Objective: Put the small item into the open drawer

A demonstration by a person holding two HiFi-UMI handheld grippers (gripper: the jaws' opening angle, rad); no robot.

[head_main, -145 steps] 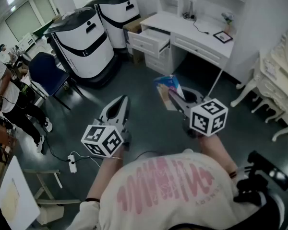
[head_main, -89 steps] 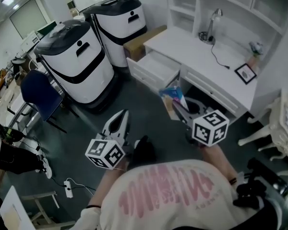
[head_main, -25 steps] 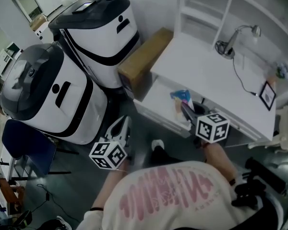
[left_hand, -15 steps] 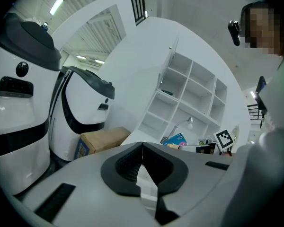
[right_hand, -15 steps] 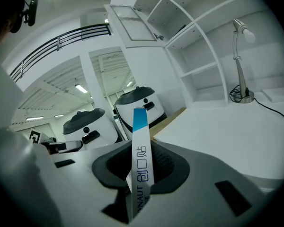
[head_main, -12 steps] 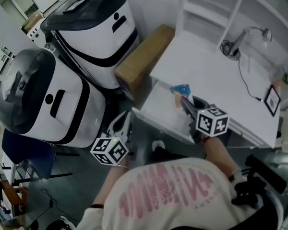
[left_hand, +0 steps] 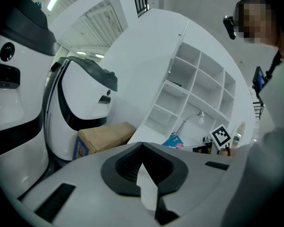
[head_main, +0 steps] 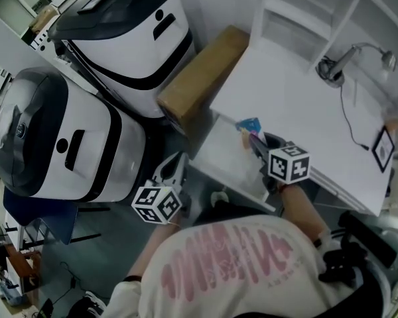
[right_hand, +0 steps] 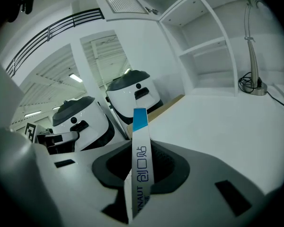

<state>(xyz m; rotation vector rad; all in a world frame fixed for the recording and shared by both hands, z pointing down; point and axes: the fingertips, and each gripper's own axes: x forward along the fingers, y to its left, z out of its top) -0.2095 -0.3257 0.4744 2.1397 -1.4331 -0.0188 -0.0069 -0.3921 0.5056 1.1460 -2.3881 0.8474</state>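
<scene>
The small item is a thin white pack with a blue end (head_main: 250,125). My right gripper (head_main: 253,138) is shut on it and holds it above the open white drawer (head_main: 214,140) of the desk (head_main: 285,101). In the right gripper view the pack (right_hand: 140,126) stands upright between the jaws of the right gripper (right_hand: 138,171). My left gripper (head_main: 178,160) hangs low to the left, in front of the drawer's corner, its jaws together with nothing in them. In the left gripper view, that gripper (left_hand: 142,148) points towards the desk, and the pack (left_hand: 173,140) shows beyond it.
A brown cardboard box (head_main: 202,78) lies left of the desk. Two big white-and-black machines (head_main: 129,25) (head_main: 50,138) stand further left. On the desk are a lamp (head_main: 355,53) with its cable and a picture frame (head_main: 383,148). Shelves rise behind.
Over the earlier frames the person has walked up to the desk. In the last second the right gripper with the pack has stayed over the open drawer; the left gripper has shifted slightly right.
</scene>
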